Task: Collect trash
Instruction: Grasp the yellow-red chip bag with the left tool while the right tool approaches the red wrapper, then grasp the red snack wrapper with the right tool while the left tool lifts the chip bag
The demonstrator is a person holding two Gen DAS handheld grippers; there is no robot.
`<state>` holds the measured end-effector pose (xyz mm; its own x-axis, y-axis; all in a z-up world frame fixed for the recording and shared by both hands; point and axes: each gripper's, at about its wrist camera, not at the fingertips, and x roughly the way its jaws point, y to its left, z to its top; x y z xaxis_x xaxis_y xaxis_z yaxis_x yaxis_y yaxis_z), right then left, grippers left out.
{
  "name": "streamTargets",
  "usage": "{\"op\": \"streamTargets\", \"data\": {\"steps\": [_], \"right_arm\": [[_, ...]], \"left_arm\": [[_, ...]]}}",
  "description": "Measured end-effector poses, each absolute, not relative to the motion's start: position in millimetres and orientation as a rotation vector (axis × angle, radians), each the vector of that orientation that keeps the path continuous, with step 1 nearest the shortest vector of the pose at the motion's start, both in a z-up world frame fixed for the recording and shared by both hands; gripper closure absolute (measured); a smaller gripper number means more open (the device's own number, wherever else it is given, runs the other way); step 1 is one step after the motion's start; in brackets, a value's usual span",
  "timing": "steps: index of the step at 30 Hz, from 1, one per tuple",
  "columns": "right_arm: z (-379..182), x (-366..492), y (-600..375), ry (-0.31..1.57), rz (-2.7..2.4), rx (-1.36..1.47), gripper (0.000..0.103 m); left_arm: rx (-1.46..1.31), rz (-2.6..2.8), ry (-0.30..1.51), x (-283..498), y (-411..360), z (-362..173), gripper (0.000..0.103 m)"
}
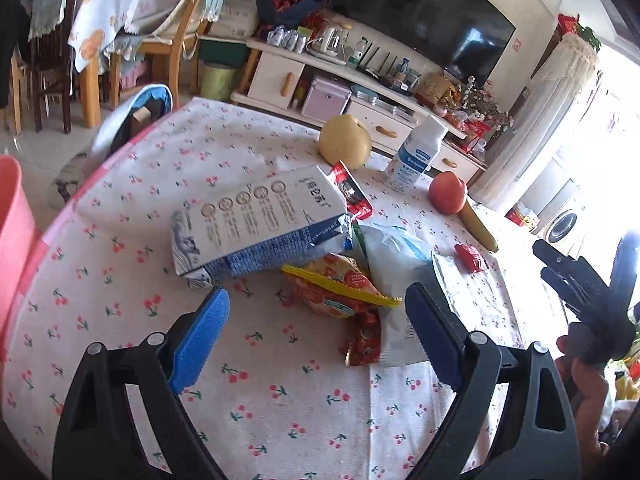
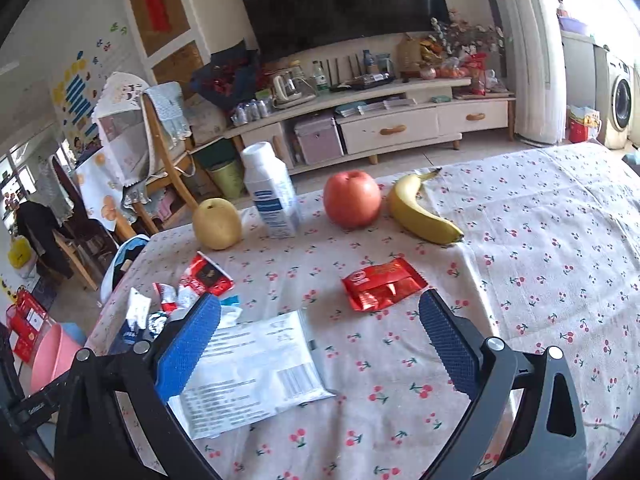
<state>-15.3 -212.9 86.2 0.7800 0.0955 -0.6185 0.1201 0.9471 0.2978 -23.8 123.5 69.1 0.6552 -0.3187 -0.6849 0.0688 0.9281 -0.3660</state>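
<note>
My left gripper (image 1: 318, 312) is open and empty, just in front of a pile of trash: a crushed white and blue milk carton (image 1: 256, 224), a red and yellow snack wrapper (image 1: 340, 288), a white plastic bag (image 1: 396, 256) and a red wrapper (image 1: 352, 190). A small red wrapper (image 1: 472, 258) lies apart to the right. My right gripper (image 2: 320, 320) is open and empty, above a flat white packet (image 2: 248, 368). The red foil wrapper (image 2: 382, 284) lies just beyond its fingers. A crumpled red and white wrapper (image 2: 200, 278) lies to the left.
A pear (image 2: 218, 224), a white bottle (image 2: 272, 192), an apple (image 2: 352, 198) and a banana (image 2: 420, 210) stand along the far edge of the cherry-print tablecloth (image 2: 540, 280). A pink bin (image 1: 12, 216) is off the table's left edge. The right gripper's body (image 1: 584, 280) shows at the right.
</note>
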Motion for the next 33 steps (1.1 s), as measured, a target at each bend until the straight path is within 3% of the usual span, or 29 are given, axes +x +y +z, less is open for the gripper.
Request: {"op": "streamTargets", "data": {"steps": [5, 17, 23, 29, 33], "right_arm": [[61, 16, -240, 0.767, -0.038, 0.299, 0.005], [13, 73, -234, 0.900, 0.037, 0.196, 0.005], [2, 85, -228, 0.926, 0.016, 0.164, 0.005], [2, 88, -228, 0.932, -0.001, 0.141, 0.006], [2, 87, -222, 0.931, -0.026, 0.085, 0.021]], "left_arm": [[-0.452, -0.257, 0.873, -10, 121, 49, 0.013], [-0.430, -0.237, 0.907, 22, 101, 29, 0.013], [-0.415, -0.228, 0.916, 31, 94, 22, 0.025], [-0.408, -0.227, 0.929, 33, 95, 19, 0.043], [-0.417, -0.223, 0.927, 31, 96, 19, 0.047]]}}
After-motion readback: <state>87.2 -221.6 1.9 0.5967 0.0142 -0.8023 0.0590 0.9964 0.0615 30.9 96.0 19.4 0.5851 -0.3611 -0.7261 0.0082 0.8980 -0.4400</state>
